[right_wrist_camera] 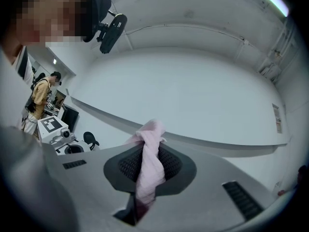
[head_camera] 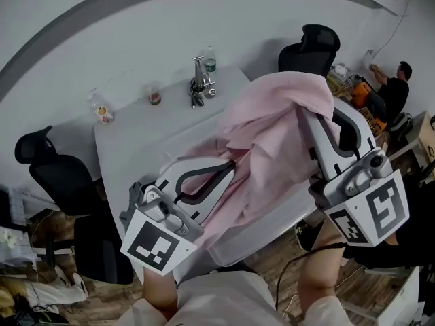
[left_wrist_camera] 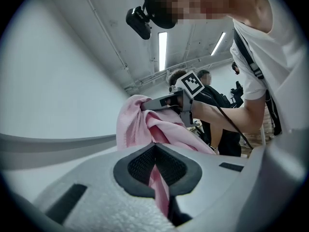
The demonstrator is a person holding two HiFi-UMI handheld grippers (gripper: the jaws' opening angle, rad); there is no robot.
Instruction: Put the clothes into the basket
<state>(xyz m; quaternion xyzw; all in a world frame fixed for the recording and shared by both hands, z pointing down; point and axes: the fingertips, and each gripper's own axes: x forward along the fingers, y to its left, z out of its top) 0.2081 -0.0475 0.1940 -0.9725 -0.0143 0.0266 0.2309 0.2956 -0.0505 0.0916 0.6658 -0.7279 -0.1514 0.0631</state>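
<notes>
My left hand-held gripper and right hand-held gripper are each clamped on only thin folds of the soft pink cloth garment, so either fold could slip free.

Right tongs clamped on a twisted strip of pink cloth, its tuft protruding above the jaws; pale wall behind; far left, black chair and standing person.
</notes>
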